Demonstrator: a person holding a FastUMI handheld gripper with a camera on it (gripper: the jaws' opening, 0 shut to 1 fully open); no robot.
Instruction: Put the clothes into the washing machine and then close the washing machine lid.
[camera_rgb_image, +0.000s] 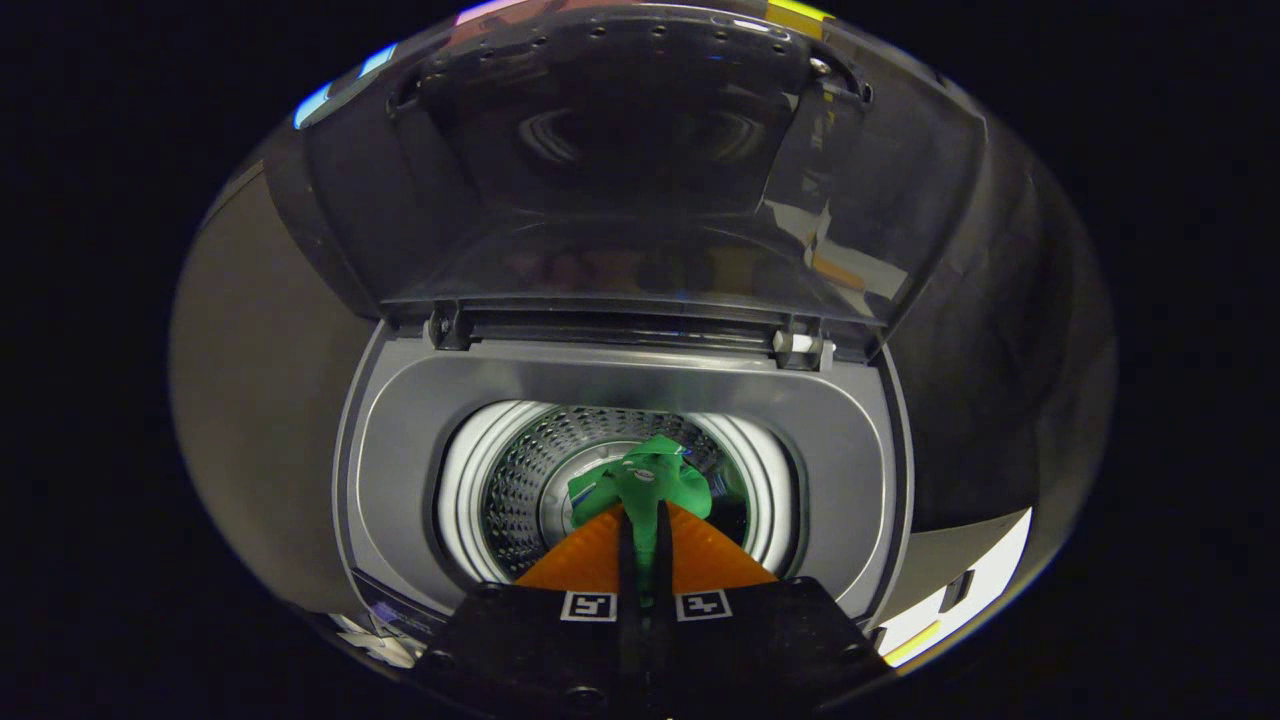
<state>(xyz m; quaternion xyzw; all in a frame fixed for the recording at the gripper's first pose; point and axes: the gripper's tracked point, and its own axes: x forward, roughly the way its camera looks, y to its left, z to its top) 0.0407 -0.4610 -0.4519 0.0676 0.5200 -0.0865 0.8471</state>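
Observation:
A top-loading washing machine (400, 470) stands open below me, its tinted lid (620, 170) raised upright behind the tub. My gripper (642, 512) hangs over the round drum opening (520, 480), shut on a green garment (645, 480). The cloth is pinched in the narrow gap between both fingers and bunches out just beyond the tips, hanging above the perforated steel drum. How deep the cloth hangs into the drum is hidden by the fingers.
Two hinges (800, 348) join the lid to the grey top deck at the back. A control panel strip (390, 615) runs along the machine's near edge. A pale surface (960, 590) lies off the machine's right side.

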